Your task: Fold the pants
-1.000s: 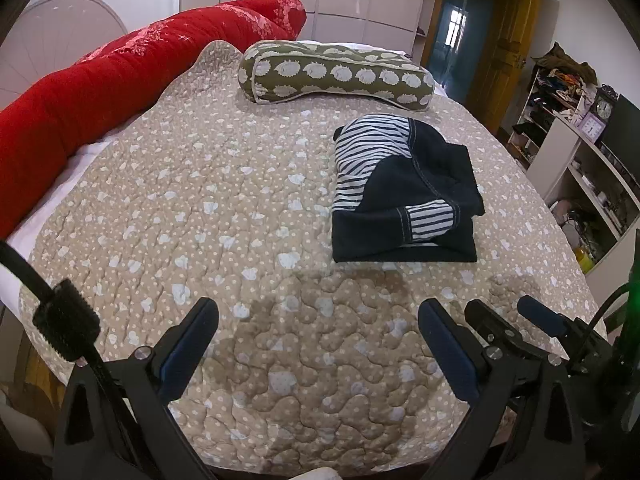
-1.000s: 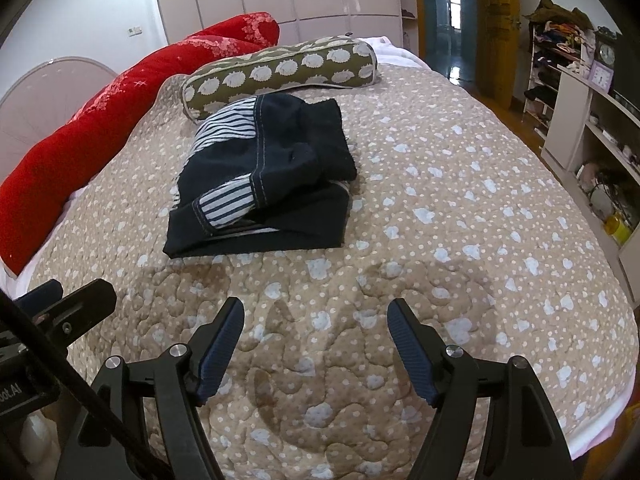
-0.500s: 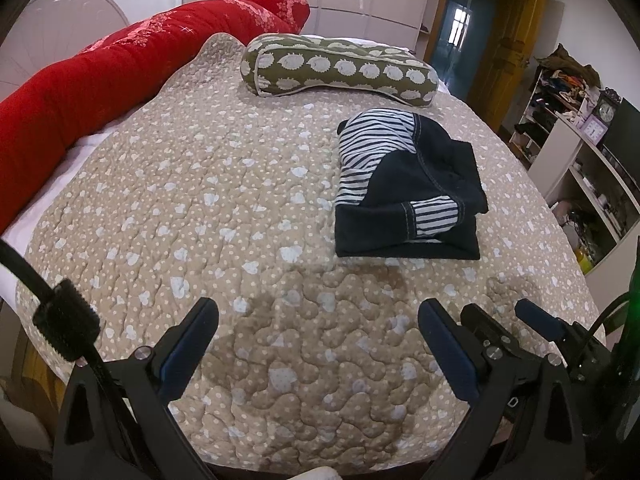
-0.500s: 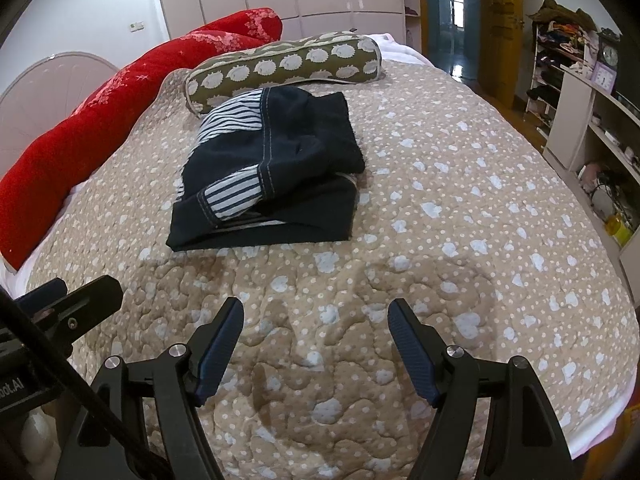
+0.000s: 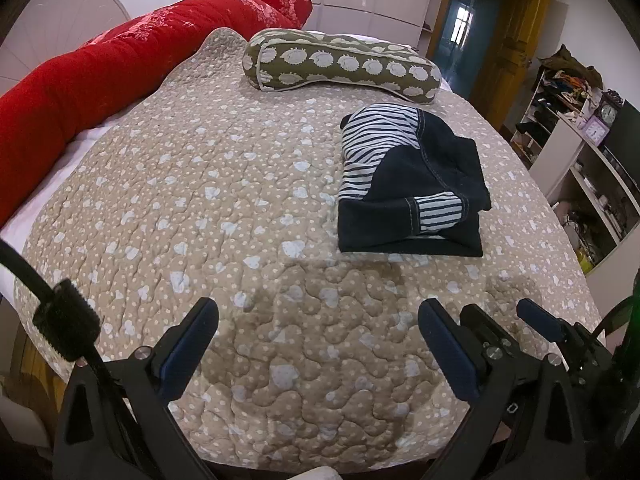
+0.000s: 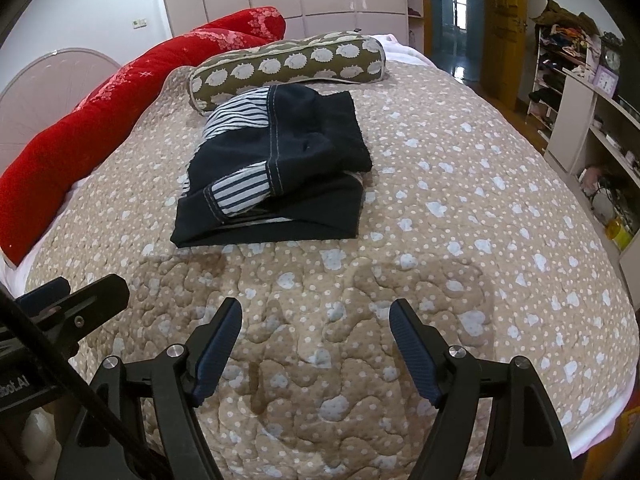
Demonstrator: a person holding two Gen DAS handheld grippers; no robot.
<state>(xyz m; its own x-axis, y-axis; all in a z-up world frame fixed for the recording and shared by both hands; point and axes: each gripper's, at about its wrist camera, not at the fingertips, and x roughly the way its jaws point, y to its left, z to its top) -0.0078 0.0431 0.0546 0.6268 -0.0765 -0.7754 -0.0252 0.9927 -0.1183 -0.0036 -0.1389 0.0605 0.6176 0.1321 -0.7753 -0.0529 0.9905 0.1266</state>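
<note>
**Pants folded; grippers backed off**

The pants [image 5: 412, 188] lay folded on the quilt [image 5: 200, 200], near the bolster [image 5: 340, 64]. Left gripper [image 5: 318, 344] and right gripper [image 6: 316, 344], both wide open and empty, had drawn slightly back; folding appeared complete.

Bed under my cameras

I see a beige quilted bed [image 5: 224, 184] carrying folded dark pants [image 5: 412, 196] with striped lining, an olive bolster [image 5: 340, 64] and a long red cushion [image 5: 100, 76] along its edge.
</note>
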